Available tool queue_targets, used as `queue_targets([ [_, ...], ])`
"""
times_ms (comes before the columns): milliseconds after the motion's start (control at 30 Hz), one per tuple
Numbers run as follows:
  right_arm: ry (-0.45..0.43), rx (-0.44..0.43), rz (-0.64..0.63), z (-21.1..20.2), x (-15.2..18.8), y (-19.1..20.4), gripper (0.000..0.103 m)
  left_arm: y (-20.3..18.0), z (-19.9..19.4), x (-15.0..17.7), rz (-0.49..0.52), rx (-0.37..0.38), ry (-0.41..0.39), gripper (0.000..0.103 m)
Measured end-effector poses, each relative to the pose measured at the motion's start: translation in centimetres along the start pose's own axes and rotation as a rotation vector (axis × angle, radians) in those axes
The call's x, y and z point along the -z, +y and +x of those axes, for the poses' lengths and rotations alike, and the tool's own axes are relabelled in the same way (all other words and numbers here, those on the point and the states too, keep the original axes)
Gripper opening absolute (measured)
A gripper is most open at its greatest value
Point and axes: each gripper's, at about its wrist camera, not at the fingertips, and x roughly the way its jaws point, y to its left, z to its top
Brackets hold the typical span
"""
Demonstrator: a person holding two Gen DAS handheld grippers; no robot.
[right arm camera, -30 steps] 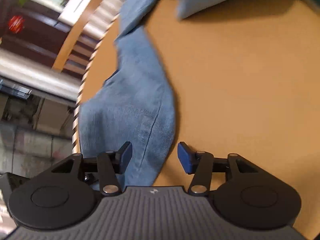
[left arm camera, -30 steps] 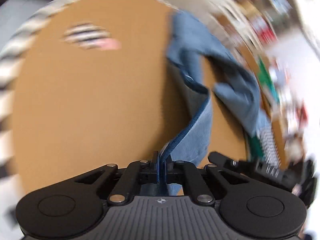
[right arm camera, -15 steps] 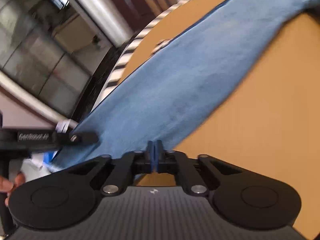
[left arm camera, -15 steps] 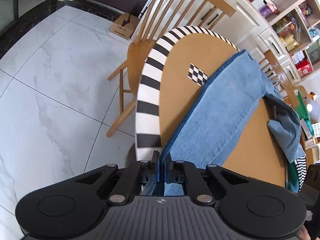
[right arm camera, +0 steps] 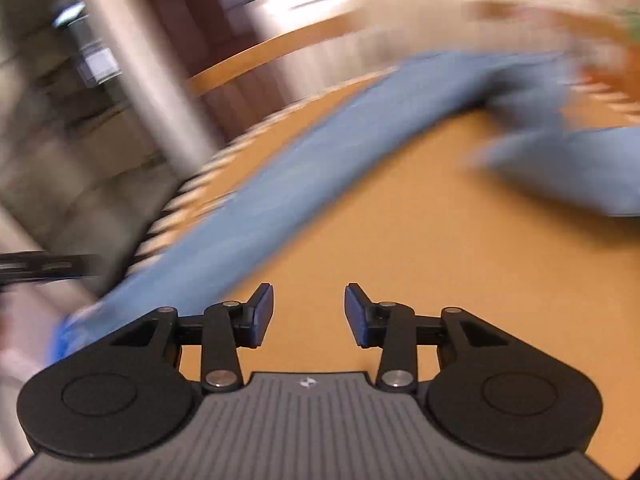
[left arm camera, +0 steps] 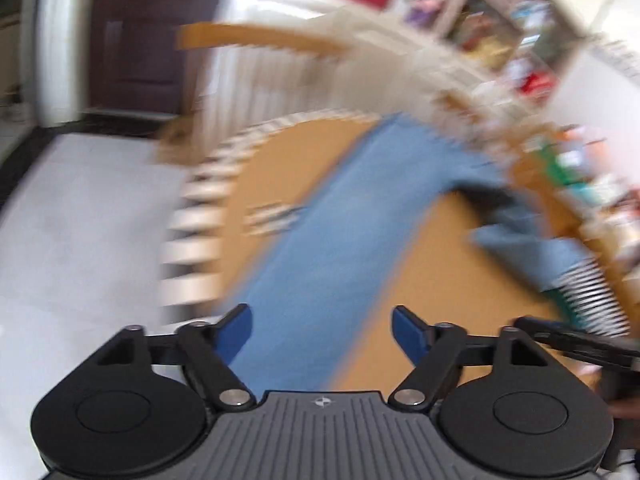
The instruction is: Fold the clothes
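Note:
Blue jeans (left arm camera: 336,240) lie on the round orange table (left arm camera: 440,304), one leg stretched from the near edge towards the far side, the other part bunched at the right (left arm camera: 528,240). My left gripper (left arm camera: 322,330) is open and empty just above the near end of the leg. In the right wrist view the jeans (right arm camera: 304,176) run diagonally across the table (right arm camera: 400,248). My right gripper (right arm camera: 309,312) is open and empty over bare table, to the right of the leg. Both views are motion-blurred.
The table has a black-and-white striped rim (left arm camera: 196,240). A wooden chair (left arm camera: 260,40) stands behind it. Shelves with clutter (left arm camera: 500,32) line the back right. White tiled floor (left arm camera: 80,220) lies to the left. The other gripper's arm (left arm camera: 580,344) shows at the right.
Both grippers were shut on the jeans' edge half a second ago and have since opened and let go. The leg now lies flat on the table. Both cameras are swinging.

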Motion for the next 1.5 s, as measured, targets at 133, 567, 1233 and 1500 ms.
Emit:
queue_targets([
  [133,-0.156,0.138,0.514,-3.6,-1.3,-13.3,0.047,-8.6,5.5,-0.7,-0.104,0.258,0.024,0.083],
  [567,-0.267,0.104,0.593,-9.3,-2.5,-24.5,0.054,-32.9,26.7,2.4,-0.215,-0.041,0.034,0.084],
  [1233,-0.296,0.068,0.162,-13.2,-9.2,-18.8,0.084,-12.9,17.2,-2.3,-0.135,0.582,0.325,0.04],
  [1500,-0.027,0.186,-0.304,1.8,-8.0,-10.7,0.078,-9.0,17.9,2.7,-0.118,0.459,0.433,0.05],
])
